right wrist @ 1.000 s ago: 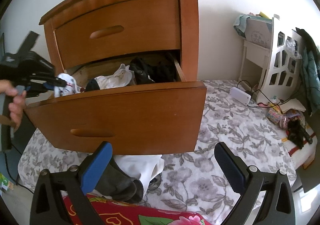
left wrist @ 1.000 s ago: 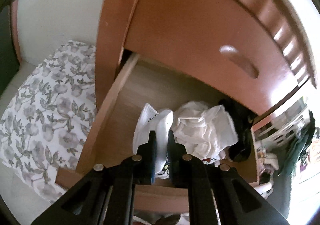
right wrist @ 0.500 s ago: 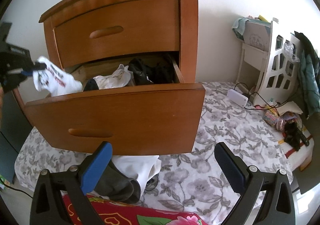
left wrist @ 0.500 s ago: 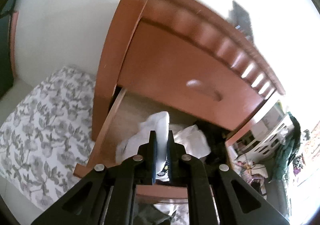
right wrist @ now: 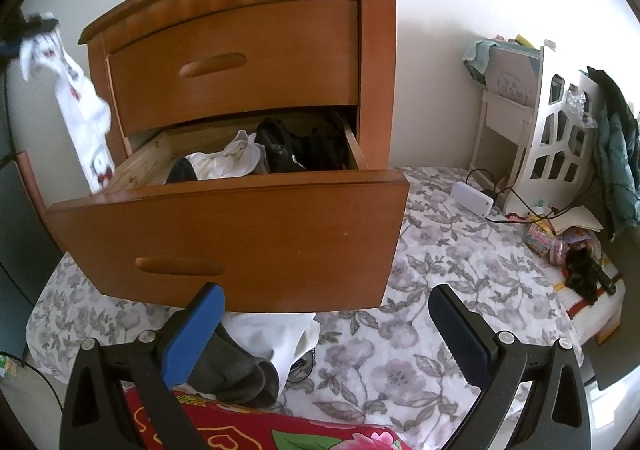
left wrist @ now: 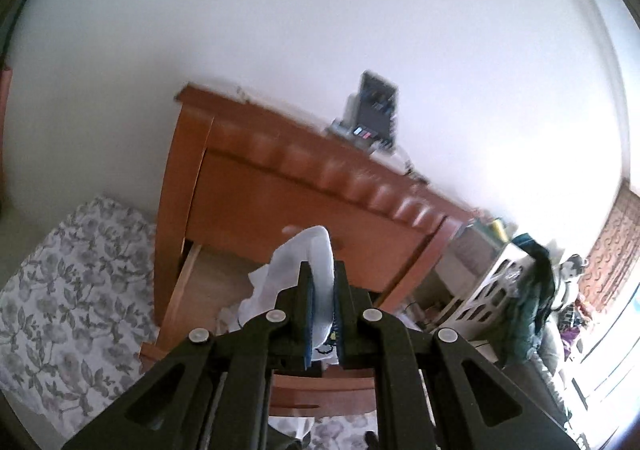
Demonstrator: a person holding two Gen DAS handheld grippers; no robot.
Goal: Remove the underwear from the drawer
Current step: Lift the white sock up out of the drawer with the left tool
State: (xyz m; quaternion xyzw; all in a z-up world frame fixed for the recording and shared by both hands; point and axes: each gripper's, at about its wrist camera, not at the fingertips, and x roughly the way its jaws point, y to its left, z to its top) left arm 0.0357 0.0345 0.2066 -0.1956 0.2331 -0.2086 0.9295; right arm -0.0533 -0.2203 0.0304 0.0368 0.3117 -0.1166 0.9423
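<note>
I am holding my left claw pinched tight on a piece of white underwear, which is hanging in the air at about ten o'clock in the right camera's view, up beside the left edge of the wooden nightstand. The cloth is dangling long and limp, showing small red and dark prints, and its lowest end is hanging near the left corner of the open lower drawer; I cannot tell whether it is touching the wood. In the left camera's view the same white fabric is bunching up between the two fingers at six o'clock, with the nightstand tilting behind it. My right claw is waiting at six o'clock with its blue pads standing wide apart and nothing between them, pointing at the drawer front. Inside the drawer, a white garment is lying left of centre and dark clothes are lying to its right. The nightstand is standing on a grey floral sheet, and a white and grey bundle is lying under the drawer.
</note>
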